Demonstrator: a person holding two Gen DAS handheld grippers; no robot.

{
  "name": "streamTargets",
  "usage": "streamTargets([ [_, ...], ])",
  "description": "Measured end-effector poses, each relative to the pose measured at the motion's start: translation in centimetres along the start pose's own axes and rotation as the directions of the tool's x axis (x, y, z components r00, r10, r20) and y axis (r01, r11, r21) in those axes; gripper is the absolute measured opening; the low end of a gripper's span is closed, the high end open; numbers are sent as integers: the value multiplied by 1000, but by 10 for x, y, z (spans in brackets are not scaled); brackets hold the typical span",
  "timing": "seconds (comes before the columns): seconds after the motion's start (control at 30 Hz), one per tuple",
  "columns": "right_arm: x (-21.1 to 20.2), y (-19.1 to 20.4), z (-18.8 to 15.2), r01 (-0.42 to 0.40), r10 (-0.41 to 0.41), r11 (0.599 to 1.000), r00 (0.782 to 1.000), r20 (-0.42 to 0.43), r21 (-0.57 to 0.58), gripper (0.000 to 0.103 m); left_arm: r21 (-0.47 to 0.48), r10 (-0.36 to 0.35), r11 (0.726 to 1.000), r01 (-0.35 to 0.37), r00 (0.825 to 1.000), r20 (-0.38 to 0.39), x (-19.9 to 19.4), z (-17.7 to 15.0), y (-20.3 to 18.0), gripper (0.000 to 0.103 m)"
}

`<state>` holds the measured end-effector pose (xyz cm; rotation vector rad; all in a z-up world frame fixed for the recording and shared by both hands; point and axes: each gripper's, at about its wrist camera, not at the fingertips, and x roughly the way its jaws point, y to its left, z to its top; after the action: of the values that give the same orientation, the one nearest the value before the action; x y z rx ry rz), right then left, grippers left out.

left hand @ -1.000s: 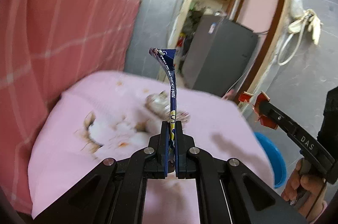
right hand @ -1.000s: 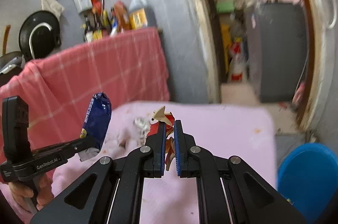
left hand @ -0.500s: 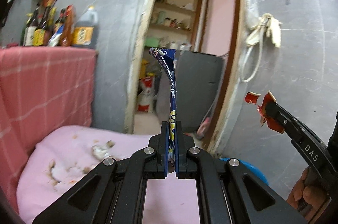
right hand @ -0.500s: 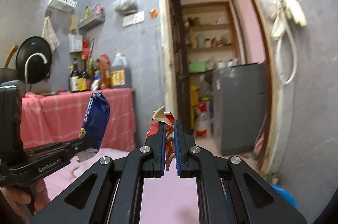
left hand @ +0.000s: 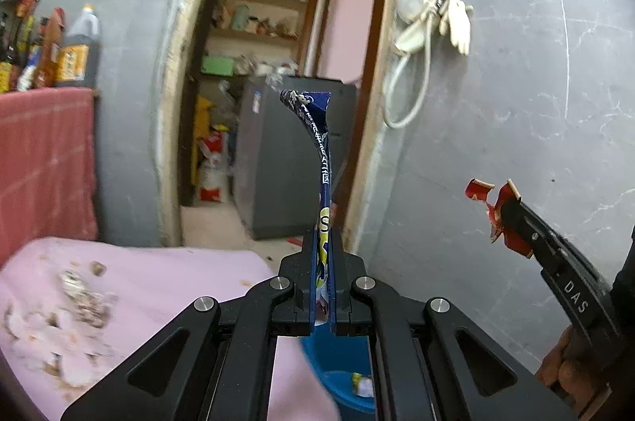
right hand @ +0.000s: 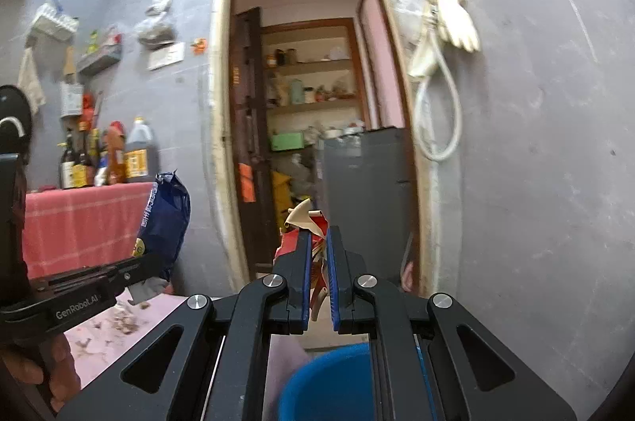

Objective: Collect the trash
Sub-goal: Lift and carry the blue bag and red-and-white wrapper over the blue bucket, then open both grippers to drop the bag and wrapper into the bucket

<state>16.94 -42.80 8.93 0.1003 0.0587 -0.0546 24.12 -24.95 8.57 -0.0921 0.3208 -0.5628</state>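
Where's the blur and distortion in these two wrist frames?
Left wrist: pink cloth and its scraps smeared, blue wrapper sharp, door frame bowed by fisheye. Right wrist: blue bucket soft, red wrapper crisp, corners vignetted black.

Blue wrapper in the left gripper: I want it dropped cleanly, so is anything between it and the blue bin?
Nothing visible. The blue wrapper, clamped in the left gripper, hangs over open air, with the blue bin below.

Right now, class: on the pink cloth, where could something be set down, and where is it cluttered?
The pink cloth is bare along its far edge and toward the blue bin. Its near-left part is crowded with scraps and crumbs.
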Motion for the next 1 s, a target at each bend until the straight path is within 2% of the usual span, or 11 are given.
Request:
streamTargets([
  [0.17,5,-27,-15,53,-51,997,998,-32,61,6,5,-34,999,34,998,-56,25,-10,-16,3],
  [0.37,15,-45,-31,96,-87,991,991,-97,93,6,2,-75,997,76,987,-139,52,-23,-25,3],
  [0.57,29,-60,-49,121,-95,984,977,-189,131,7,-48,-108,994,99,964,-244,82,-35,-27,3],
  [0.77,48,-67,-67,137,-87,979,952,-294,152,8,-102,-113,991,81,927,-359,111,-45,-21,3],
  [0.83,52,-69,-72,141,-84,977,944,-318,161,10,-124,-119,989,77,916,-382,117,-48,-18,3],
  [0.93,57,-73,-77,144,-76,973,937,-342,179,22,-131,-113,989,66,910,-399,122,-53,-14,4],
  [1.0,58,-74,-78,142,-69,972,934,-352,187,24,-130,-110,990,61,907,-406,124,-55,-12,4],
])
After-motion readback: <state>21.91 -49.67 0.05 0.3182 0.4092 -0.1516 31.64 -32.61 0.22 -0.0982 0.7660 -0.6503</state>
